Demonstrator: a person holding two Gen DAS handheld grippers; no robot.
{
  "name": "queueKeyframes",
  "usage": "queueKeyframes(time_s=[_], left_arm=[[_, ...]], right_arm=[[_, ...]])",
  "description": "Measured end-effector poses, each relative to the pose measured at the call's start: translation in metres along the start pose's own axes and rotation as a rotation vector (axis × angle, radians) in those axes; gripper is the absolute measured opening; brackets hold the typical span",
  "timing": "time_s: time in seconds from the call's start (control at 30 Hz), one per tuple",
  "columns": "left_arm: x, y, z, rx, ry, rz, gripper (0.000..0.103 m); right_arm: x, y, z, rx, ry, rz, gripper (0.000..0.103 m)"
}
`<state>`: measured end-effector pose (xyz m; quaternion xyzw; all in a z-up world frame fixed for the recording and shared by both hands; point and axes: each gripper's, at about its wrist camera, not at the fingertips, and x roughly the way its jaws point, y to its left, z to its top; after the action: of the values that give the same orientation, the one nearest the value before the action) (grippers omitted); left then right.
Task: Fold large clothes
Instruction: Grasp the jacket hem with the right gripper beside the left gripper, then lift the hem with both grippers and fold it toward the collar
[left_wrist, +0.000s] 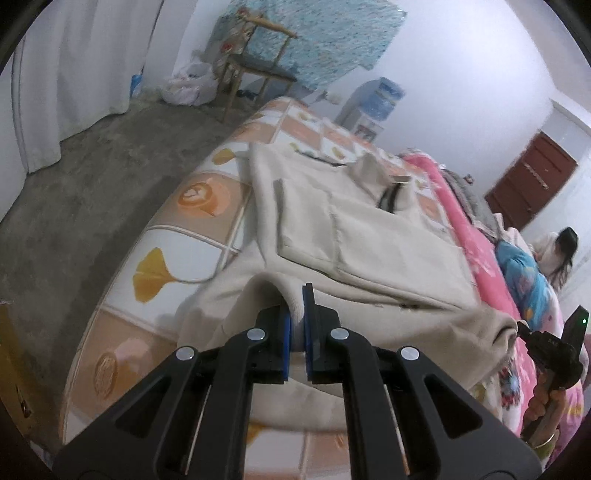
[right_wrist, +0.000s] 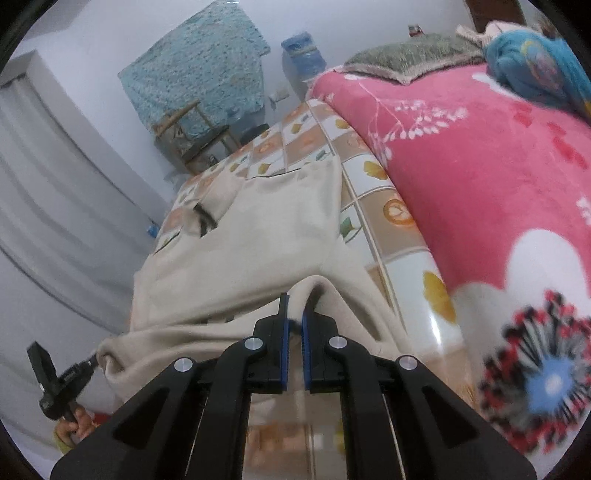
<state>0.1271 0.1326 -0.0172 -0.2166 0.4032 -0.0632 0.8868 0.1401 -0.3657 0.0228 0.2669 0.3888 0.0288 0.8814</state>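
A large cream sweatshirt (left_wrist: 369, 236) lies spread on a bed with a tiled leaf-pattern sheet (left_wrist: 184, 251); it also shows in the right wrist view (right_wrist: 236, 258). My left gripper (left_wrist: 297, 306) is shut on a raised fold of its near hem. My right gripper (right_wrist: 294, 314) is shut on the hem at the other near corner. Each gripper shows small in the other's view, the right one (left_wrist: 522, 328) and the left one (right_wrist: 94, 363), both pinching the lifted hem.
A pink floral blanket (right_wrist: 480, 177) and a blue bundle (right_wrist: 535, 66) lie along the bed's far side. A wooden chair (left_wrist: 255, 70), white bags and a curtain (left_wrist: 74, 74) stand by the concrete floor (left_wrist: 92, 177). A person (left_wrist: 565, 251) sits beyond the bed.
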Motion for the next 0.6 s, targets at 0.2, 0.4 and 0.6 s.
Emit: queueKeyframes(time_s=[0.2,0.4,0.6], left_arm=[[0.024,0.018,0.000,-0.045,0.005,0.088,0.029],[-0.010,0.026,-0.012,0.016,-0.042,0.116,0.044],[0.003,0.029,-0.041,0.104,0.089,0.270,0.054]], right_arm=[[0.053,-0.027,0.005,0.036,0.038,-0.041,0.024],[0.011,-0.033,-0.003,-0.067,-0.068,-0.129,0.055],[0.023,-0.044,-0.023,-0.150,0.048,-0.206,0.056]])
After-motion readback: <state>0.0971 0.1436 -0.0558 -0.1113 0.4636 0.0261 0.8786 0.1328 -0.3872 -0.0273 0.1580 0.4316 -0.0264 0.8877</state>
